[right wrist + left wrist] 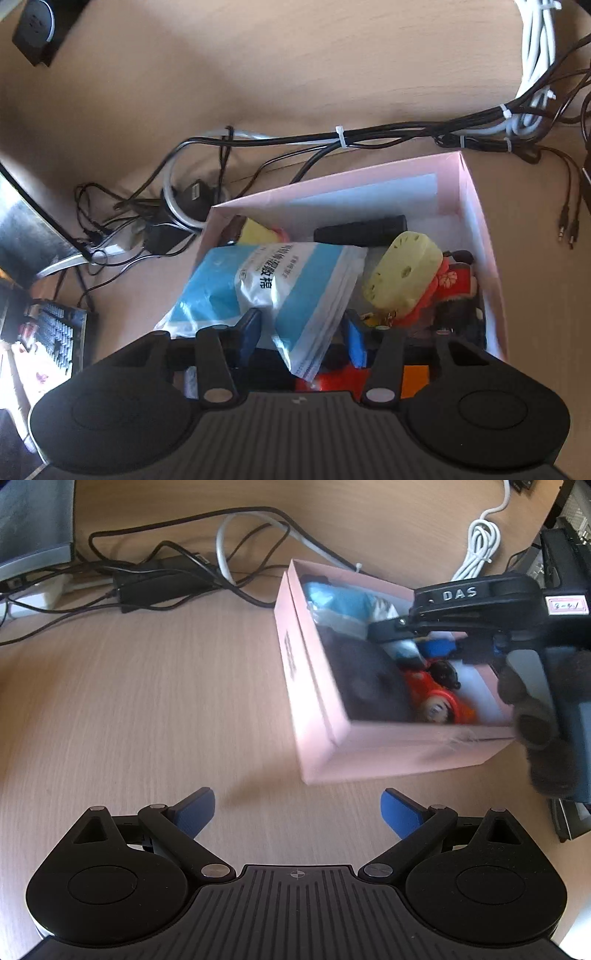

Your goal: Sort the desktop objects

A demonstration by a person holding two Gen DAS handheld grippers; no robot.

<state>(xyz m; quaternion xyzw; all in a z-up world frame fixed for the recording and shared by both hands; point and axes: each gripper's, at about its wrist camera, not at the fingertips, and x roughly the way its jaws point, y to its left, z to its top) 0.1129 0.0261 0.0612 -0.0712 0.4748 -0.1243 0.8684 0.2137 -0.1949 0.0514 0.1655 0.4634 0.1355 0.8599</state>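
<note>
A pink cardboard box (pixel 388 755) stands on the wooden desk and holds several small objects. In the right wrist view the box (pixel 484 236) holds a blue-and-white plastic bag (pixel 280 284), a yellow perforated wheel-shaped toy (pixel 402 277), a red doll (pixel 454 284) and a black bar (pixel 360 229). My right gripper (pixel 303 334) is open above the box, its blue fingers either side of the bag's lower corner. In the left wrist view it hangs over the box (pixel 399 627). My left gripper (pixel 298 810) is open and empty over bare desk, left of the box.
A tangle of black and white cables (pixel 177 572) and a power adapter (pixel 162 590) lie behind the box. A coiled white cable (pixel 476 550) is at the back right. A monitor base (pixel 33 531) and a keyboard (pixel 55 332) lie to the left.
</note>
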